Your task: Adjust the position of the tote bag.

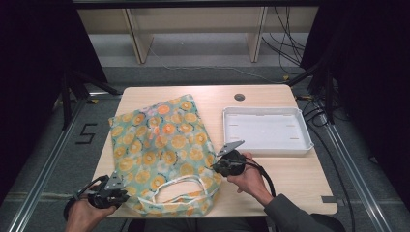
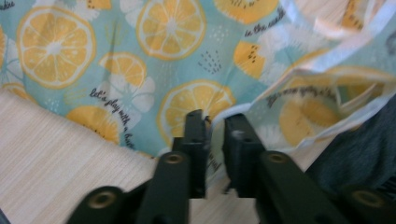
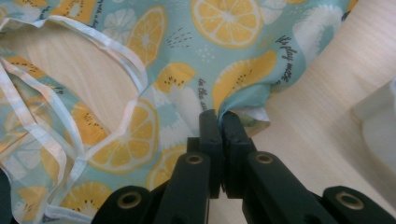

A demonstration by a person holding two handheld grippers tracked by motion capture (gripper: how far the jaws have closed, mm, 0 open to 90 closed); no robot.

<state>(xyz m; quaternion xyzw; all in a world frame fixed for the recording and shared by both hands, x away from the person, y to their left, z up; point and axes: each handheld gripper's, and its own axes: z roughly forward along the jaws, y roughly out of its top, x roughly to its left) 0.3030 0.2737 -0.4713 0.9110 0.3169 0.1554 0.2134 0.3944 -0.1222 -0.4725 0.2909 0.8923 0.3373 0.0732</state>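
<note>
A teal cloth bag (image 1: 159, 145) printed with orange slices lies flat on the wooden table (image 1: 290, 179), its white handles (image 1: 179, 186) toward the near edge. My left gripper (image 1: 124, 195) sits at the bag's near left corner. In the left gripper view the jaws (image 2: 215, 122) stand slightly apart, open, with the bag's white-trimmed edge (image 2: 261, 100) lying loose in the gap. My right gripper (image 1: 216, 167) is at the bag's right edge. In the right gripper view it (image 3: 219, 116) is shut on a pinched fold of the bag (image 3: 243, 100).
A white shallow tray (image 1: 266, 112) stands on the table's right half, just beyond the right hand. A round cable hole (image 1: 239, 96) is in the far edge. Bare wood lies right of the bag near the front. Cables trail on the floor behind.
</note>
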